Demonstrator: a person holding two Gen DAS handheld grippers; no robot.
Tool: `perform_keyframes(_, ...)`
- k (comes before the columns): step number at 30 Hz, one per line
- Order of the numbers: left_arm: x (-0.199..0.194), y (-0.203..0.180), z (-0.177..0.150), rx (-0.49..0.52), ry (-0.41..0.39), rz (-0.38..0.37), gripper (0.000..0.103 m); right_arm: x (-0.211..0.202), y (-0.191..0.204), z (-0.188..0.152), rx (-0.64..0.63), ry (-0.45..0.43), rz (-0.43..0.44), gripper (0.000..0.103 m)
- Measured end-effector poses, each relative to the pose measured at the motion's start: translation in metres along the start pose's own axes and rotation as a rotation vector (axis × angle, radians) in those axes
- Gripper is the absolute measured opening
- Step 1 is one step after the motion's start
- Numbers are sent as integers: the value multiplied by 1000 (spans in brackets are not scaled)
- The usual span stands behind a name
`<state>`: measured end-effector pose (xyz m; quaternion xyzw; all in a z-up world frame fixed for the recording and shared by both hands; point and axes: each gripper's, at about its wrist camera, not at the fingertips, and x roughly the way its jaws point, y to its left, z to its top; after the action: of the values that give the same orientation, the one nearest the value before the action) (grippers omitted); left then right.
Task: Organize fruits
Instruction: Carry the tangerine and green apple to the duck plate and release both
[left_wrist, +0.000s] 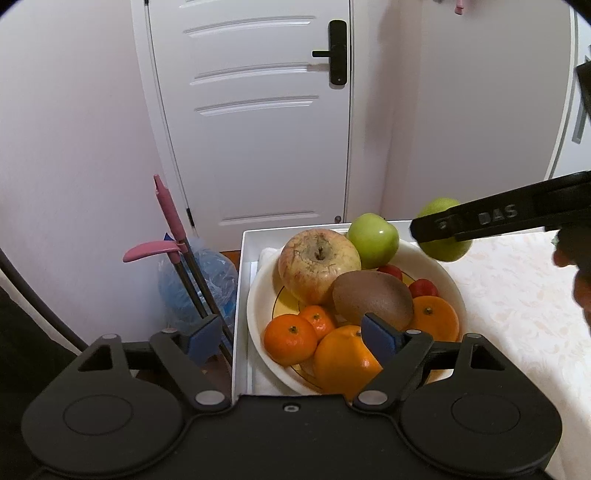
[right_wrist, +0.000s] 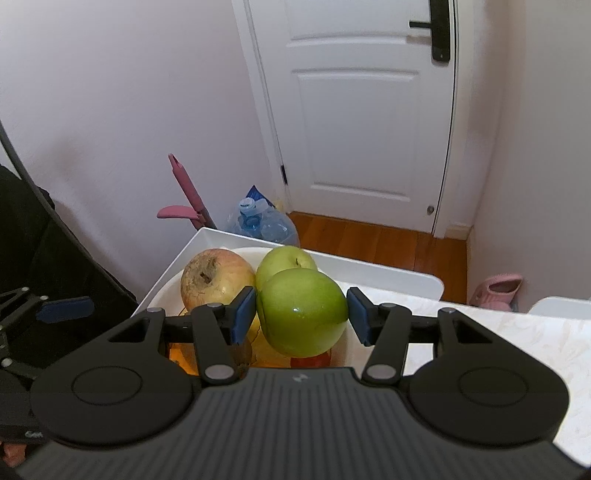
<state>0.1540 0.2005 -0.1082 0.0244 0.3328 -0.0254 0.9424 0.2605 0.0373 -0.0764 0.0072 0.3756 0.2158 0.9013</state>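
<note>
Bowl already loaded: big yellow-red apple, one green apple at its far rim, kiwi in the middle, mandarins and a large orange at the near rim, small red fruits on the right side, so most of the sorting looks done. Bowl sits in a white tray at the left edge of the table. Right gripper holds a second green apple, blue pads pressed on both sides, apple off any surface, just above the bowl's far-right rim; the left wrist view shows the same apple clamped in air near the first green one. Likely what's left: set it in the bowl and release. Left gripper is spread wide, holding nothing, hovering over the near rim above the orange. In the way: bowl is crowded, free spot small, the piled fruit could roll. Left fingers are close to the landing zone. Around: white door, pink-handled mop, blue water jug on the floor, pink slipper by the wall.
</note>
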Motion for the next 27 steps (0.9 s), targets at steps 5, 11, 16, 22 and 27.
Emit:
perform_keyframes(5,0,2,-1,0,-1,-3,89,11,2,-3,16,17,5,69)
perform_keyframes(11,-2,2,-3,15,-7,-11,90,17,5,-5,17,10,11,69)
perform_keyframes(16,-3,0,-4,26,-15,-16,90,12,7,-6,21,-39,16,88)
perform_keyframes(22,-8,-8,-3,39,-27,-11,90,-11,4,-8,25,-78,-1,95)
perform_keyframes(27,-23,-20,0,31,-48,-5,90,-46,-3,-8,22,-99,-7,95)
